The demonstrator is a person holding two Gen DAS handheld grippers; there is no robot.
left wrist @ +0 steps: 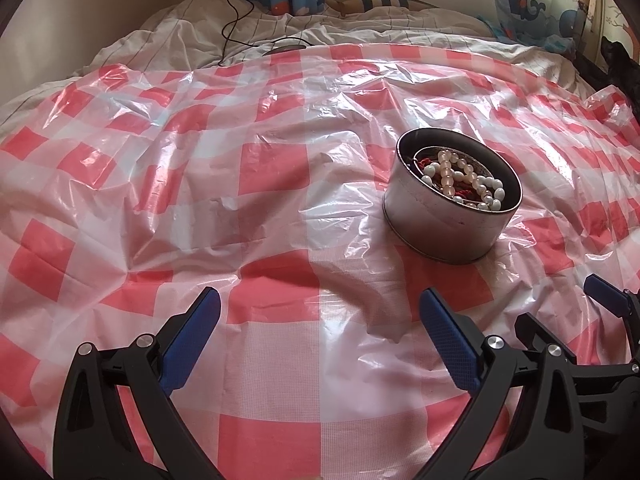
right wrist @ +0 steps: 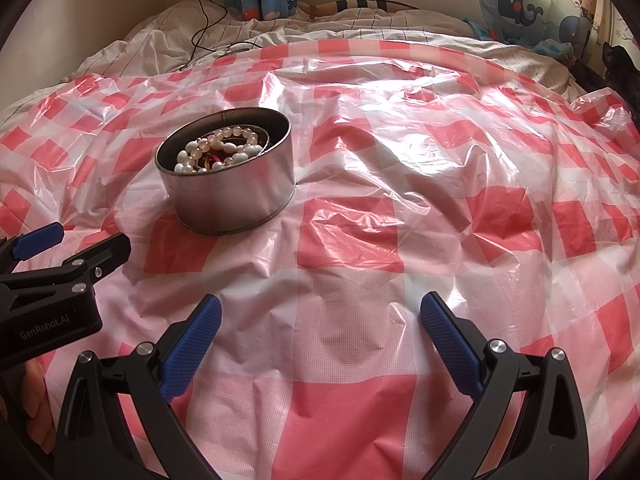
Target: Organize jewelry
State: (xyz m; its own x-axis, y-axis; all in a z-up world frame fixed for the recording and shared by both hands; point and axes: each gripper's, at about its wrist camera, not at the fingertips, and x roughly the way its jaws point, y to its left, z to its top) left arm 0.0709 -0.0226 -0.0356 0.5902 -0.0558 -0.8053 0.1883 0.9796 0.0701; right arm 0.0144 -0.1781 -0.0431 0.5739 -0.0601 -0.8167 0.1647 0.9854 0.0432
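Ahead of your grippers and beneath them lies a crinkled red-and-white checked plastic sheet (left wrist: pixel 280 184). Beyond it you see a rumpled white pinstriped bedsheet (right wrist: pixel 360 28), a thin black cable (left wrist: pixel 230 20) trailing across it, and blue whale-print curtains (right wrist: pixel 524 4) to the far right.

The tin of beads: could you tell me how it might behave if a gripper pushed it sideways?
The tin is squat and wide, so it would probably slide, not tip. The glossy plastic sheet beneath looks slippery and may bunch up. The beads lie loose and could shift.
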